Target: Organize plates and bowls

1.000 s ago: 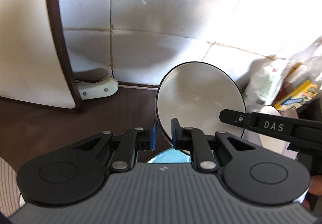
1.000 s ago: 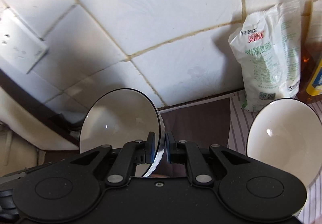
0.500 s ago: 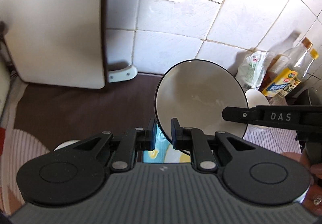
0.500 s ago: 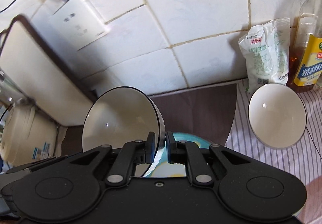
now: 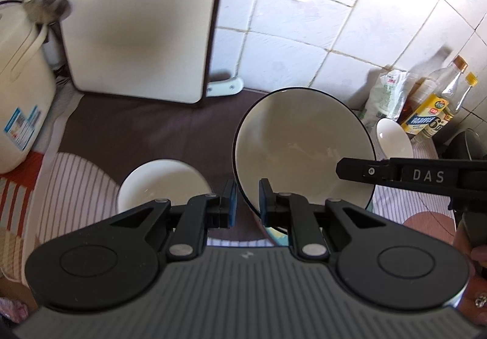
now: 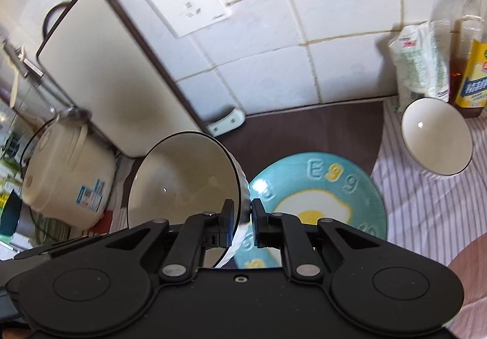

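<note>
Turquoise egg plate (image 6: 316, 183) is seen from the right wrist only, while one black-rimmed bowl (image 5: 301, 150) is clamped by both the left gripper (image 5: 246, 205) and the right gripper (image 6: 242, 218).

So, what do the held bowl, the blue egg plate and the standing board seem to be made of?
Held bowl: likely glazed ceramic; glossy cream inside with highlights, dark rim line. Egg plate: likely glazed ceramic too; shiny blue, raised letters. Board: probably plastic; matte cream face, brown edge, though wood cannot be excluded.
</note>
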The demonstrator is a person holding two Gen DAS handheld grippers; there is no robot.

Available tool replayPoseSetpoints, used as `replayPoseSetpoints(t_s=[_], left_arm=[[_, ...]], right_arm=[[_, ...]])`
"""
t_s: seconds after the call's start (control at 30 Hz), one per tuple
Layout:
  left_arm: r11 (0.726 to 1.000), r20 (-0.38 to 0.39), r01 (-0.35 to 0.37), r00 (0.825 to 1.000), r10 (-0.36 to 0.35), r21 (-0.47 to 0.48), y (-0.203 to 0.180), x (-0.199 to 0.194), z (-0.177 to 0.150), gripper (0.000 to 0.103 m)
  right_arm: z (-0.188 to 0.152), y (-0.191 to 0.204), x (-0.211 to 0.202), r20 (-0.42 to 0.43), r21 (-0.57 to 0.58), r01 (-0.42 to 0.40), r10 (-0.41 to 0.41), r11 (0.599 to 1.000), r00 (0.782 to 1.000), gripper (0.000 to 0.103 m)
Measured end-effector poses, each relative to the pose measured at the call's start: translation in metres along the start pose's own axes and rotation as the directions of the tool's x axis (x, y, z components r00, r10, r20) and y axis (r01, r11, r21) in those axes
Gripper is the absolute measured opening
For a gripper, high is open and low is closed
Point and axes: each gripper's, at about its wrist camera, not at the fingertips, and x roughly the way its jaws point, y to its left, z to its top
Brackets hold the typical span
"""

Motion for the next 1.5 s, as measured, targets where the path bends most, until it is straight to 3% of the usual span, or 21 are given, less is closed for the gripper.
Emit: replayPoseSetpoints(t_s=[0.43,0.83,1.03,1.4,1.5], left_arm=[[0.992,-0.040,-0.110,0.993,0.108,-0.057,0.052,-0.012,-0.025,0.013],[0.976,-0.093,-0.200,0.977,0.192,-0.081,0.091,0.018,-0.039,0.013],[0.978,-0.109,-0.197,0.976,0.188,-0.076,0.098,0.033,-0.042,0.013],[0.983,-0.137,-0.175,0.977,0.166,-0.057,0.103,0.055,-0.043,0.014],[0.978,-0.137,-0.204,0.971,0.197,-0.043,0.101,0.059,-0.044,0.014]], right_arm=[[-0.019,0.052,0.031,-0.073,-0.097,-0.053,0.046,0.994,0.996,0.016],[-0.036,0.089,0.080,-0.112,-0.199,-0.053,0.031,0.979,0.993,0.016],[-0.041,0.088,0.095,-0.121,-0.210,-0.055,0.030,0.976,0.992,0.016],[-0.051,0.096,0.109,-0.062,-0.324,0.021,-0.043,0.946,0.997,0.019],[-0.055,0.099,0.113,-0.049,-0.362,0.040,-0.062,0.931,0.997,0.021]])
